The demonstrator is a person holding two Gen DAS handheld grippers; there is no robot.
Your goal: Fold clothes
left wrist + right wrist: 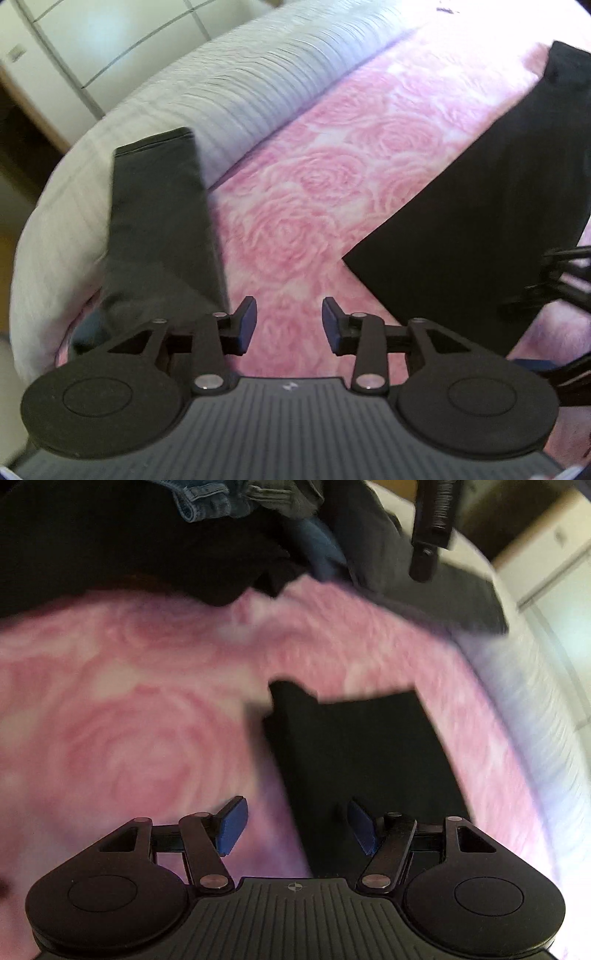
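Note:
A black garment [480,221] lies flat on the pink rose bedspread [332,166], to the right in the left wrist view. A long dark grey piece of clothing [159,229] lies to the left, reaching onto the pale quilt. My left gripper [289,325] hangs open above bare bedspread between the two, with nothing between its blue pads. In the right wrist view my right gripper [297,821] stands open above the left edge of the black garment [362,746], its pads not pressing on it. This view is blurred.
A heap of clothes with blue jeans [207,498] lies at the far side of the bed. A black part of the other gripper [430,528] shows at the upper right. The ribbed pale quilt [240,85] borders the bedspread, and white cupboards [74,37] stand beyond.

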